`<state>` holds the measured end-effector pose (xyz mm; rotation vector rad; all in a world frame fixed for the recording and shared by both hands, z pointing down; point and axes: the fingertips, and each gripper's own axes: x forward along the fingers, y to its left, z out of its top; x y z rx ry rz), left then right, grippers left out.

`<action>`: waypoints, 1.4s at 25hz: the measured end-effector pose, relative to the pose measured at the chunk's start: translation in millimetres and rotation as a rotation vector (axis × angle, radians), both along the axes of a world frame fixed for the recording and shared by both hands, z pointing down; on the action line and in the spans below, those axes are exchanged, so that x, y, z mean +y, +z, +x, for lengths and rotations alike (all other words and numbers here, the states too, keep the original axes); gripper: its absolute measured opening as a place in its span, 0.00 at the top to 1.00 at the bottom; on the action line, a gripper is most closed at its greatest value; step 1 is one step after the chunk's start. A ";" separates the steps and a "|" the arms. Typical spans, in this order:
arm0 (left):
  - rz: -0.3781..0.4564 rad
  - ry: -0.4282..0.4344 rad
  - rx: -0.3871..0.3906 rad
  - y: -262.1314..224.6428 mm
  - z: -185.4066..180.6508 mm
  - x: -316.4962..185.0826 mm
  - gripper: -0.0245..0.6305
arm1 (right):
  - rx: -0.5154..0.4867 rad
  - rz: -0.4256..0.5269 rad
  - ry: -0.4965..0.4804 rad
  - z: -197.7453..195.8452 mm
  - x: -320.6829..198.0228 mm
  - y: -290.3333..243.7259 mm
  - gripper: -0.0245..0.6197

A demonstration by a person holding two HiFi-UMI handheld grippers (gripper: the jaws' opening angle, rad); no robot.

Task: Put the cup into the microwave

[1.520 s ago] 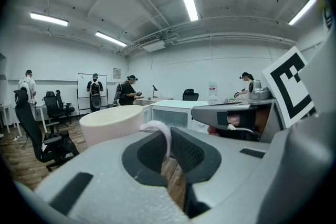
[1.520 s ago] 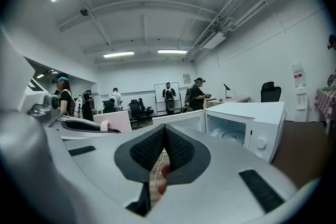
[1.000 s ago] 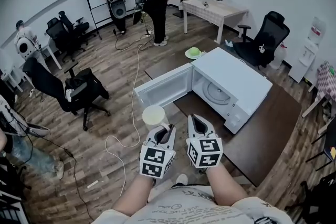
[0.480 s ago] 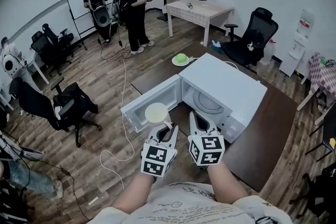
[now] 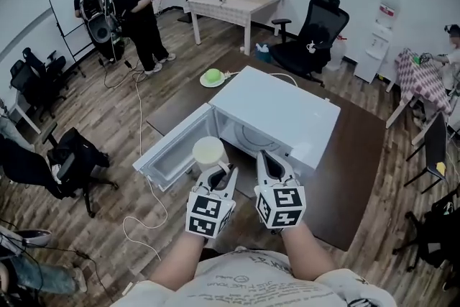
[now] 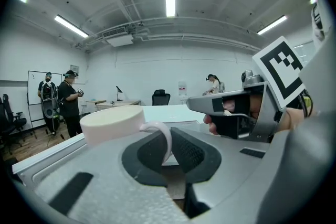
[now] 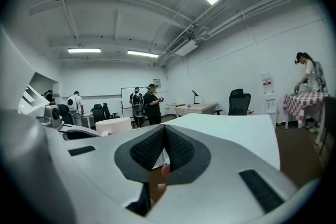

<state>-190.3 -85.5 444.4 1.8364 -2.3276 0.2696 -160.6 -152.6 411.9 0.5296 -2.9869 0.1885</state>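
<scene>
A pale cream cup point(image 5: 209, 152) hangs by its handle from my left gripper point(image 5: 222, 173), which is shut on that handle. The cup hovers over the inner side of the open door point(image 5: 169, 152) of the white microwave point(image 5: 279, 108), just left of the cavity opening point(image 5: 244, 138). In the left gripper view the cup point(image 6: 112, 122) stands upright left of the jaws and its thin handle point(image 6: 163, 140) is pinched in my left gripper point(image 6: 167, 149). My right gripper point(image 5: 269, 163) is shut and empty, in front of the cavity. Its closed jaws show in my right gripper point(image 7: 164, 147) view.
The microwave sits on a dark brown table point(image 5: 363, 154). A plate with a green object point(image 5: 213, 77) lies behind it. Office chairs point(image 5: 68, 165), a white cable on the floor point(image 5: 144, 187), a light desk point(image 5: 233, 5) and standing people point(image 5: 136, 7) surround the table.
Both grippers and the cup have come closer to the microwave; the cup went from off the door's outer edge to over the open door near the cavity.
</scene>
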 end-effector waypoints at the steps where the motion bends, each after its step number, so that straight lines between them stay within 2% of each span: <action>1: -0.001 0.010 0.004 1.5 1.2 -4.6 0.91 | 0.004 -0.005 0.014 3.8 -5.0 1.5 0.95; 11: -0.024 0.148 0.025 15.7 22.9 -39.1 0.91 | 0.026 -0.038 0.146 32.6 -37.9 13.4 0.95; 21: -0.052 0.240 0.025 36.4 15.3 -47.3 0.91 | 0.061 -0.054 0.197 26.4 -34.2 30.6 0.95; 30: -0.070 0.395 0.025 70.4 20.5 -63.3 0.91 | 0.077 -0.085 0.287 30.6 -42.5 43.8 0.95; 35: -0.066 0.485 -0.018 85.9 15.3 -72.6 0.91 | 0.060 -0.118 0.331 21.9 -52.4 56.5 0.95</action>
